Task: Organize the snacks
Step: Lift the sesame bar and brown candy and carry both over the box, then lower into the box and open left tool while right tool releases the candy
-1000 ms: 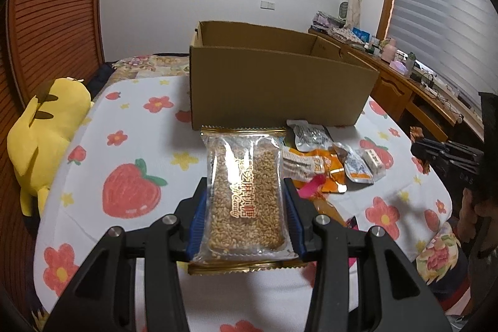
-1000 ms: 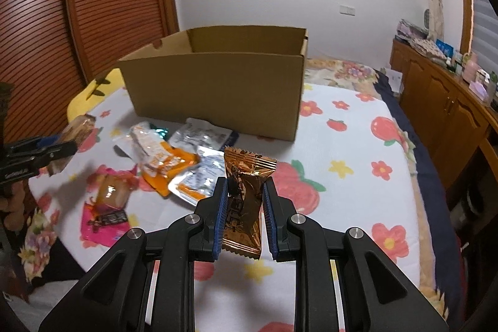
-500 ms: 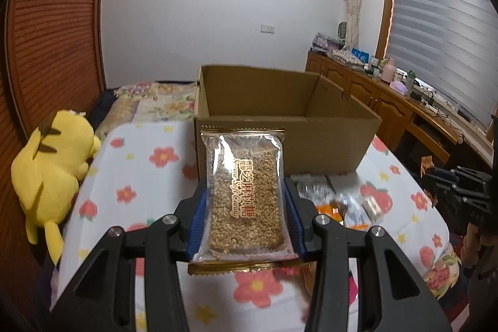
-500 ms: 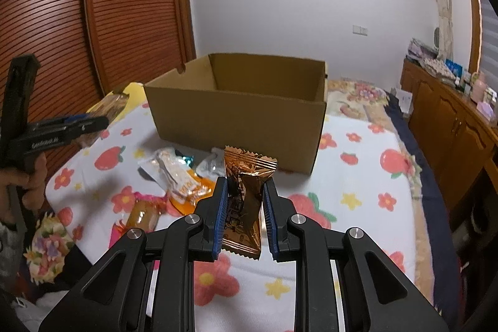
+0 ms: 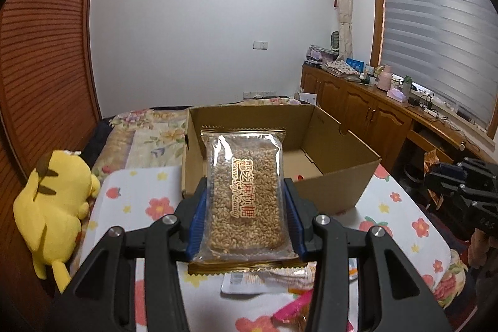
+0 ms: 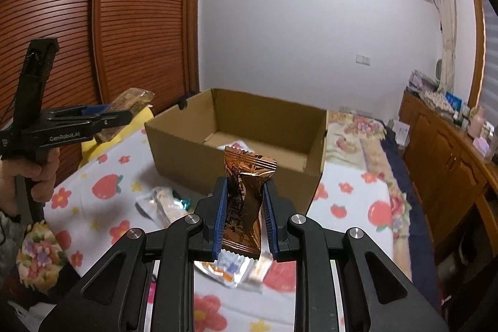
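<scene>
1. My left gripper point(image 5: 246, 218) clamps the clear sesame-bar packet point(image 5: 244, 195), held before the open cardboard box point(image 5: 330, 185).
2. My right gripper point(image 6: 244, 218) pinches the brown candy wrapper point(image 6: 244, 201), just short of the box's near wall.

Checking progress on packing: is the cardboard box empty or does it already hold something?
Not empty: the cardboard box shows a pale packet on its floor.

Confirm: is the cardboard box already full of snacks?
No. The cardboard box shows mostly bare floor, with only one pale item visible inside.
</scene>
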